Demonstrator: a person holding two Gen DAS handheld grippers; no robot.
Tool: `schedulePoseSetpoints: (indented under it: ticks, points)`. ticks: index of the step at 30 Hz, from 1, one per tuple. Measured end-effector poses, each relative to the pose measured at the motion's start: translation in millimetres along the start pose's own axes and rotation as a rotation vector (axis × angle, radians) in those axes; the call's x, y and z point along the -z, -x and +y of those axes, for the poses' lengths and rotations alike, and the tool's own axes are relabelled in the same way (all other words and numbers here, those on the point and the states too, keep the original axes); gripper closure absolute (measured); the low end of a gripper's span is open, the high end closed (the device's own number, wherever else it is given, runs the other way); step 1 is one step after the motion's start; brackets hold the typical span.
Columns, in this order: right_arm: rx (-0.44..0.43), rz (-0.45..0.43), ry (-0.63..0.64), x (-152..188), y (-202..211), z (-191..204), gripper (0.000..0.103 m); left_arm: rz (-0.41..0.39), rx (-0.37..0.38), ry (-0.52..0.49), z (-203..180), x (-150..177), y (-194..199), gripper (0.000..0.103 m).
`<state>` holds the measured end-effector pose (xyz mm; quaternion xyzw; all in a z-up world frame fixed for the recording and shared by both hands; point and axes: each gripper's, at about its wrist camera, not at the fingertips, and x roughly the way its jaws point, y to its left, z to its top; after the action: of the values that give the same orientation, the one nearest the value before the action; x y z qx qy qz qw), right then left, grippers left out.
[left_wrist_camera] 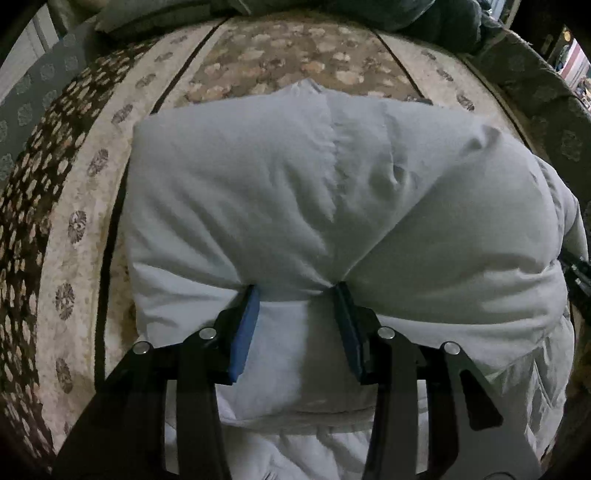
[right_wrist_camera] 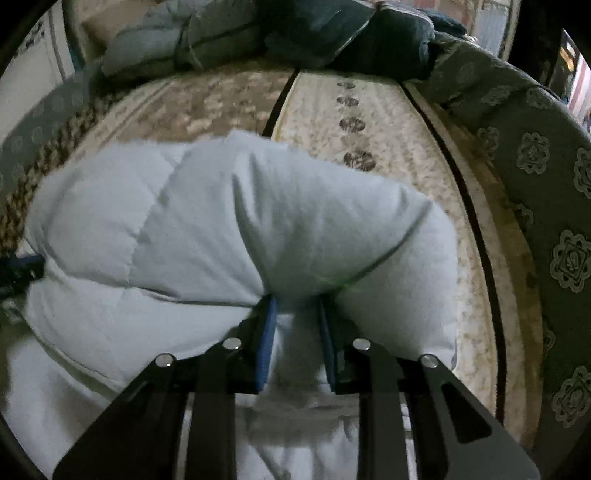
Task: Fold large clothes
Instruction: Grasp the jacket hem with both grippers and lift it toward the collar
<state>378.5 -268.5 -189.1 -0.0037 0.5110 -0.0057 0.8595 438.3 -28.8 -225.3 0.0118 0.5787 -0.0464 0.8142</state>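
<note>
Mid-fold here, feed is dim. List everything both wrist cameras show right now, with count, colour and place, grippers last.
Padded quilted garment: one, pale grey-white, bunched in the middle of the bed, pinched by both grippers.
Floral bedspread: one, beige and brown with dark stripes, under the garment.
Green rosette-patterned cover: one, dull green, along the bed's right edge.
Dark bedding pile: count unclear, dark blue-grey, at the far end of the bed.
Left gripper: one, black with blue pads, closed on a fold at the garment's near edge.
Right gripper: one, black with blue pads, closed on another fold of it.
</note>
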Motion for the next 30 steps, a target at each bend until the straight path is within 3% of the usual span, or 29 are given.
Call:
schedulePoseSetpoints:
  ticks: [7, 22, 27, 30]
  points:
    - [-0.032, 0.036, 0.004, 18.7, -13.6, -5.8, 0.082, -0.019, 0.040, -0.014, 7.8, 12.1, -9.1, 0.061]
    - [-0.004, 0.053, 0.039, 2.1, -43.8, 5.2, 0.082, -0.007, 0.054, -0.027, 11.4, 0.2, -32.0, 0.060]
    - [-0.049, 0.107, 0.029, -10.1, -20.4, -5.2, 0.081, 0.003, 0.050, -0.012, 10.2, -5.2, -9.6, 0.063]
    - [-0.061, 0.018, 0.012, -16.8, 17.5, -13.4, 0.077, -0.072, 0.095, 0.003, 16.0, -2.7, 29.1, 0.067]
